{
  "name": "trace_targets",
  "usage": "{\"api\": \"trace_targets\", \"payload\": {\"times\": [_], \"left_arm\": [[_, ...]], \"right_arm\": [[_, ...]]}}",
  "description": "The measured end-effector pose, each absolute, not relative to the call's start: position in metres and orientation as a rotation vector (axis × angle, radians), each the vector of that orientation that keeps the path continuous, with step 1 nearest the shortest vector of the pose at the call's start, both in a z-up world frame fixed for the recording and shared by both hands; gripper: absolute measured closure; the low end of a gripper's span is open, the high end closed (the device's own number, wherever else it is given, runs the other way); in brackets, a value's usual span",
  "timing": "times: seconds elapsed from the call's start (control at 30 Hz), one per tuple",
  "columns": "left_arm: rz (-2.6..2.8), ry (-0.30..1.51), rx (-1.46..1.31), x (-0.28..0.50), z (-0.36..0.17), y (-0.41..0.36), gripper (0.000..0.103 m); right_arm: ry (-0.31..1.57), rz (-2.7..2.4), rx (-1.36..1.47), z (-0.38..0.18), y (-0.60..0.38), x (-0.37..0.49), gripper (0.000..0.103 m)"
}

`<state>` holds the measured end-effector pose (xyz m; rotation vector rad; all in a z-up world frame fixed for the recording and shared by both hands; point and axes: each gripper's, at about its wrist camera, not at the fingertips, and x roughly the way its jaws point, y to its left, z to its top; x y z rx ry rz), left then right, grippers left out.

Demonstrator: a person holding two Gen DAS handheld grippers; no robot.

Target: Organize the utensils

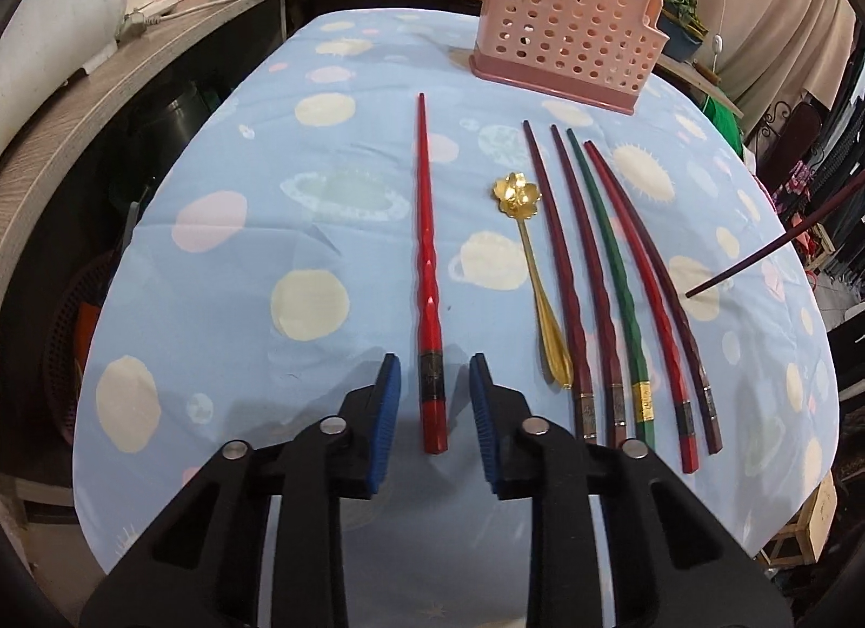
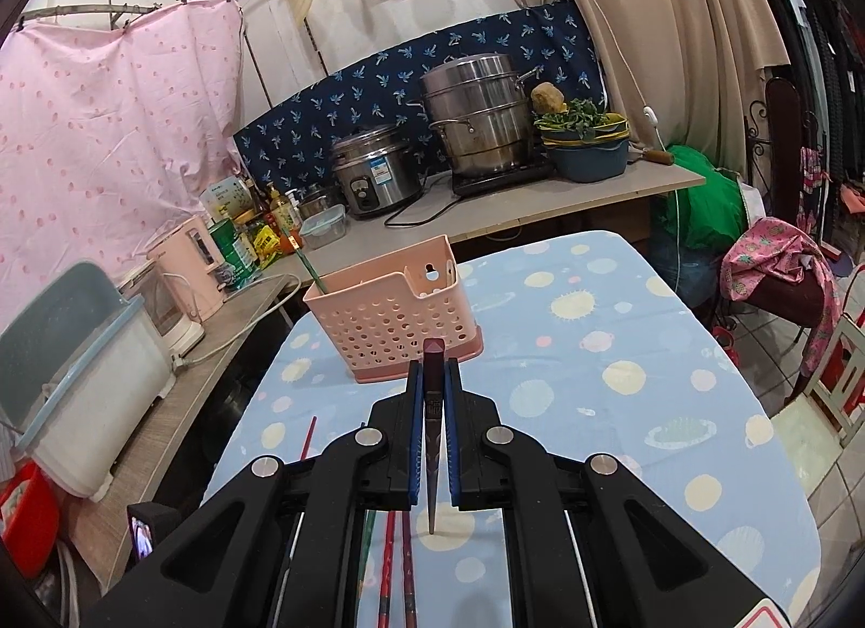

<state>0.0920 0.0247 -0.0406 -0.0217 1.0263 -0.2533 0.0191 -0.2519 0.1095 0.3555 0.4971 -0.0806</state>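
From the left wrist, the left gripper [image 1: 435,376] is hanging low over the table [image 1: 227,304] with its blue pads [image 1: 390,385] spread apart and clear of the red chopstick [image 1: 428,271], whose thick banded end is lying right between them. Nothing is being pinched yet. If the pads are closing off-centre, the smooth stick is likely to be rolling sideways or skidding on the cloth. The gold spoon [image 1: 532,271] and a row of five chopsticks [image 1: 605,271] are lying just to the right, and the pink basket [image 1: 567,41] is standing at the far end.

From the right wrist, the right gripper [image 2: 433,374] is pinching a dark maroon chopstick [image 2: 433,358], pressed tight on its thick end, tip pointing down. The pink basket is sitting ahead, already holding a green chopstick [image 2: 305,263]. A tilted release could be sending the stick against the rim.
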Motion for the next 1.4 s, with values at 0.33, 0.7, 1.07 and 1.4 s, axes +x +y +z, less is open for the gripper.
{"api": "trace_targets", "payload": {"times": [0.33,0.7,1.07,1.4], "left_arm": [[-0.245,1.030,-0.047,0.093,-0.033,0.030,0.095],[-0.234,0.845,-0.087,0.108,0.062,0.040,0.096],[-0.272,0.664,-0.094,0.155,0.160,0.024,0.096],[-0.296,0.510,-0.138,0.191,0.238,0.009,0.096]], "right_arm": [[0.496,-0.083,0.362,0.106,-0.253,0.014,0.096],[0.476,-0.063,0.344,0.121,-0.257,0.026,0.096],[0.452,-0.022,0.333,0.149,-0.264,0.063,0.096],[0.366,0.019,0.389,0.186,-0.283,0.111,0.096]]}}
